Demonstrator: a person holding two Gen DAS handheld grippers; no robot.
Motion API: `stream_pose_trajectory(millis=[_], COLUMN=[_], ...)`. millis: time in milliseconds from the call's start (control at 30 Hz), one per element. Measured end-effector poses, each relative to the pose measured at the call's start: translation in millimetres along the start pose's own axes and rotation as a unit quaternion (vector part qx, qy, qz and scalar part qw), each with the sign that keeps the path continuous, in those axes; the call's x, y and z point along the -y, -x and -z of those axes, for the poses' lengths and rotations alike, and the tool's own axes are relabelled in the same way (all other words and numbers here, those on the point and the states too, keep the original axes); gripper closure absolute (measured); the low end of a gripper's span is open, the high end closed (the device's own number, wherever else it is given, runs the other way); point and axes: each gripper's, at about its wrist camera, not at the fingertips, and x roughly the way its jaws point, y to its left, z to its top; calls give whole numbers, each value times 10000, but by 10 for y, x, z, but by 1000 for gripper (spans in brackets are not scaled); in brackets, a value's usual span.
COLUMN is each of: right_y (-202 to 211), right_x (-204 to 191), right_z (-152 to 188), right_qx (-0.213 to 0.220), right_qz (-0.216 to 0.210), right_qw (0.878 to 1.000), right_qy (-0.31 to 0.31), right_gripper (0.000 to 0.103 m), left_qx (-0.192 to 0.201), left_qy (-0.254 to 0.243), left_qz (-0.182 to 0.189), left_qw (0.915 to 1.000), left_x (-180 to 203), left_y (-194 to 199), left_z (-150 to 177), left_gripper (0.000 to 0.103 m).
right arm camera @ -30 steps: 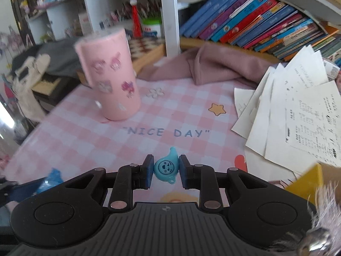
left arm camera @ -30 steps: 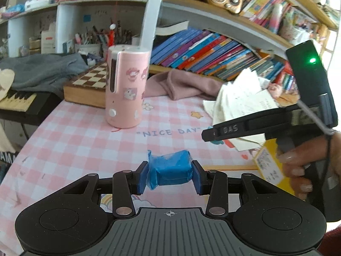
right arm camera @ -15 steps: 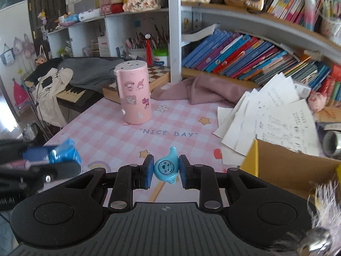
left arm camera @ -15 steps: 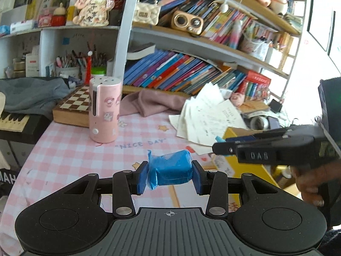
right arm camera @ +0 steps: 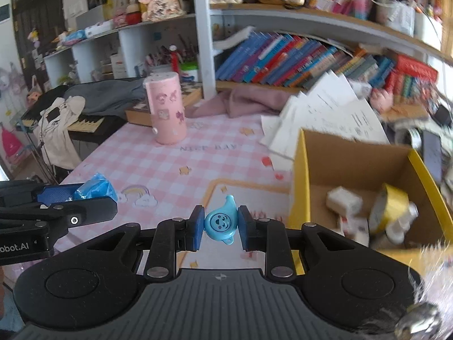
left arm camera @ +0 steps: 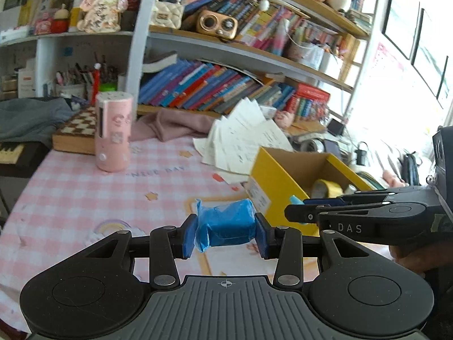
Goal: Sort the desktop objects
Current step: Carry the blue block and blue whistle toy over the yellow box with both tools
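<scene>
pinching a blue packet (left arm camera: 225, 225), left gripper (left arm camera: 225, 233); only right view shows the smiley charm's (right arm camera: 220, 223) face, clamped.

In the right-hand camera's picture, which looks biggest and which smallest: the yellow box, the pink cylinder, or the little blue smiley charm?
As they look there:
1. yellow box
2. pink cylinder
3. blue smiley charm, smallest even though it is nearest the camera, so the order seems safe.

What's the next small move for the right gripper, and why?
Probably carry it on right, over the open yellow cardboard box, then release. The right gripper is shut on the small blue smiley-face charm, short of the box rim, where sorted items already lie.
</scene>
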Motion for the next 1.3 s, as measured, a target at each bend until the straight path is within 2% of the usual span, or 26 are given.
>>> stream_pose_trajectory(millis=[333, 600, 967, 1300], right_y=[334, 525, 640, 623], right_x=[180, 545, 1219, 1825], right_z=[257, 381, 376, 340], right_qx=[-57, -5, 95, 72], right_qz=[476, 855, 960, 872], right_qw=[9984, 9939, 9910, 9918], right_qy=[-305, -694, -932, -933], right_gripper=[79, 79, 79, 79], left_qx=[-181, -295, -414, -545], left_qy=[-173, -583, -941, -980], left_qz=[519, 934, 1077, 1006], left_qw=[9983, 9935, 9889, 9886], left_x=[261, 641, 1228, 1702], left_y=[-76, -268, -661, -1039], left_z=[88, 51, -63, -104], left_gripper=[63, 63, 63, 63])
